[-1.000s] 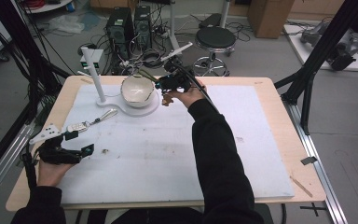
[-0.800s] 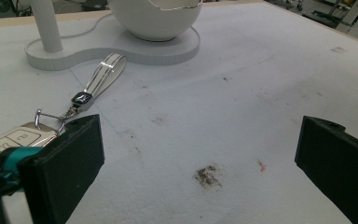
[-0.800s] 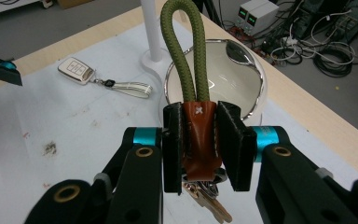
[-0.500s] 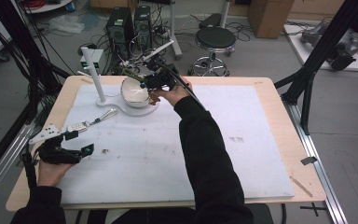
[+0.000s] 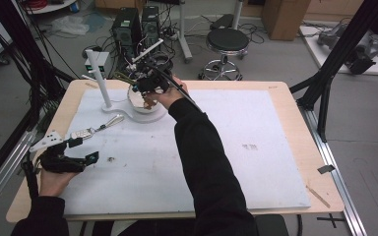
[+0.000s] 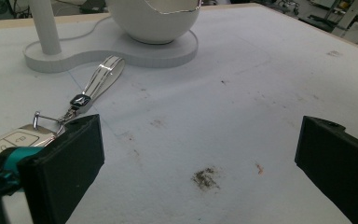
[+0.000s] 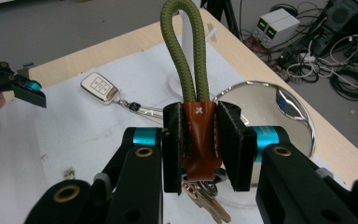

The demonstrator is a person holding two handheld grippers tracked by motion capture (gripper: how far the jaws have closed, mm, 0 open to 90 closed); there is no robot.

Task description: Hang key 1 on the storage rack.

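From above, the right gripper [image 5: 145,86] is over the white bowl [image 5: 142,105] at the far left of the table [image 5: 285,147], gripping a keyring whose olive loop [image 5: 123,77] pokes out. A white stand [image 5: 102,78] rises just beside the bowl. A car key [image 5: 82,132] on a strap lies nearer, close to the left gripper [image 5: 81,152].

In the left gripper view the jaws stand wide apart with nothing between them — the car key [image 6: 9,142] sits at the left jaw.

In the right gripper view the jaws clamp a brown leather tab [image 7: 198,140] — olive cord loop [image 7: 184,51] above, keys [image 7: 205,198] dangling below, over the bowl [image 7: 279,112].
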